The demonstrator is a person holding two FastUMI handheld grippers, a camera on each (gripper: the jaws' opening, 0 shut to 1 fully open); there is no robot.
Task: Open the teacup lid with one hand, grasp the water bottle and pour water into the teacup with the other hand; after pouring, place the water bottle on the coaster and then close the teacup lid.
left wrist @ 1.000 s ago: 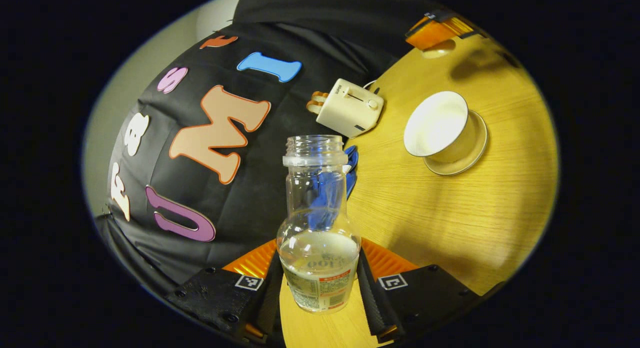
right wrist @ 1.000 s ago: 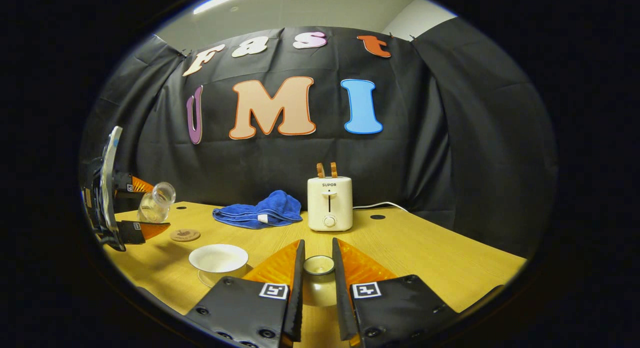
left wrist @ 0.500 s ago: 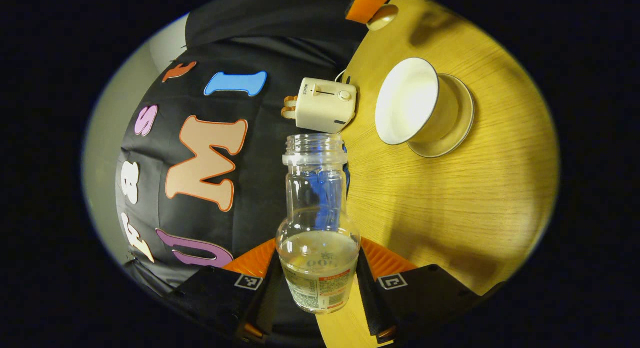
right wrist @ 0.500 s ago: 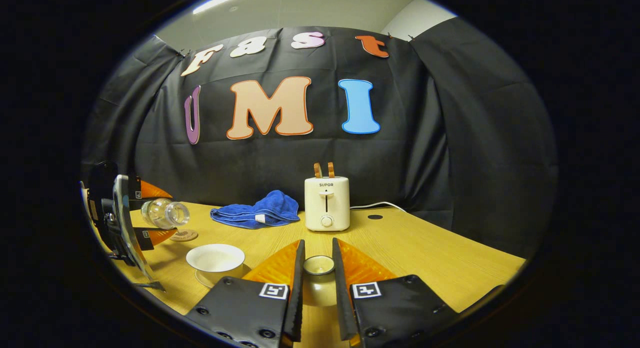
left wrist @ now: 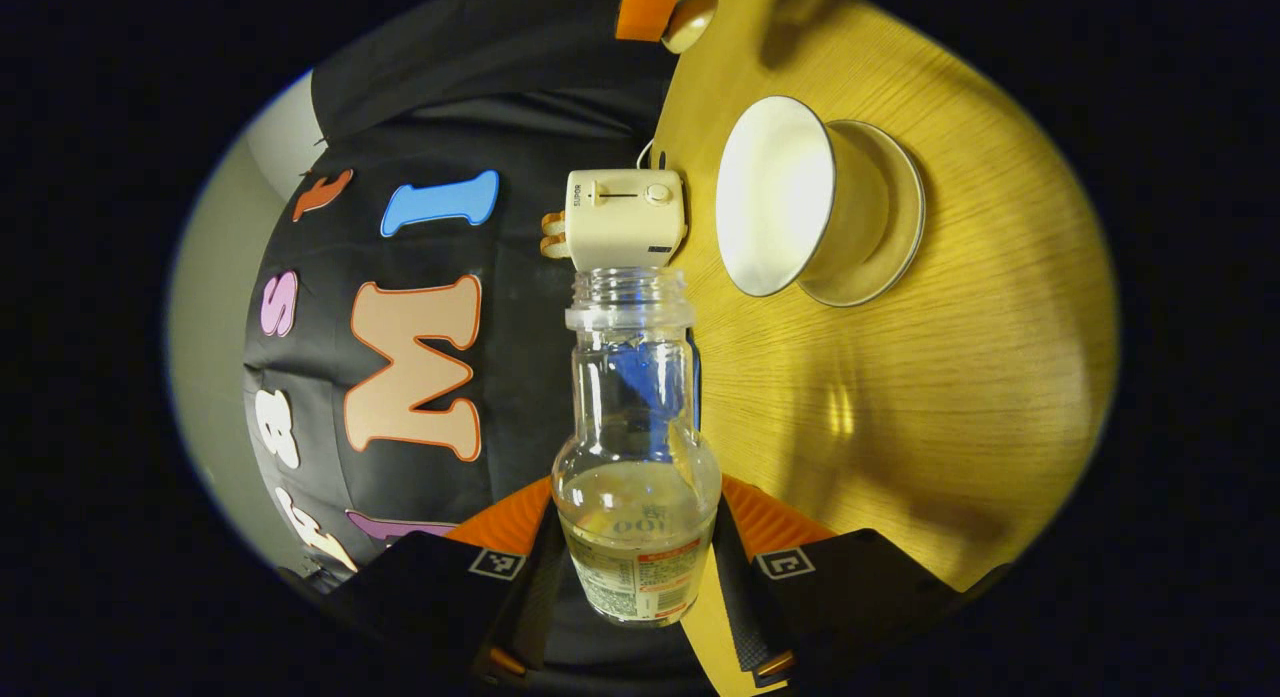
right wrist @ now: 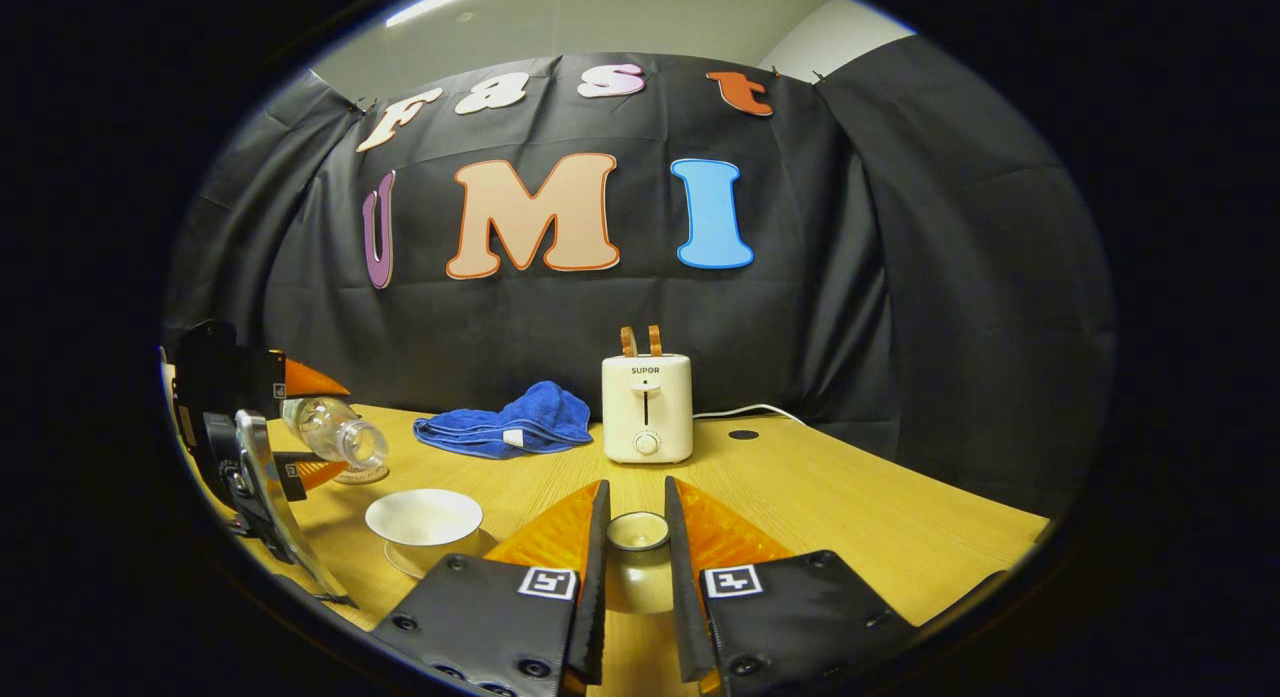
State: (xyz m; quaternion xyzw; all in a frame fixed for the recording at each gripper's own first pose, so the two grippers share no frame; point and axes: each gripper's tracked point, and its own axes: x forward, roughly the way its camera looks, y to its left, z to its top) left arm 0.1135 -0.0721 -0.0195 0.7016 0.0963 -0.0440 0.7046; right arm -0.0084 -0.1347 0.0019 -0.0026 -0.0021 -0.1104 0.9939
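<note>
Your left claw [left wrist: 637, 567] is closed on the bottle [left wrist: 637, 457], both fingers pressing its lower body around the label. The bottle is clear, uncapped and only part full, so it should feel light, but the wall is smooth and likely thin; squeeze harder and it may buckle, ease off and it may slide as you tip. Your hold low on the body looks right (the neck stays free for pouring). The water sits toward the base, none at the mouth yet.

Your right claw [right wrist: 636, 557] is pinched on the lid [right wrist: 637, 530], held above the table [right wrist: 850, 507]; the lid is probably ceramic, so hard, slick and chippable.

Ahead and right of the bottle mouth stands the open cup [left wrist: 790, 207] on its saucer [left wrist: 880, 227], not yet under the mouth. It is light enough to be knocked off the saucer by the bottle neck. Beyond the mouth lie a blue towel [right wrist: 505, 427] and a toaster [left wrist: 625, 217], both clear of the pouring path.
</note>
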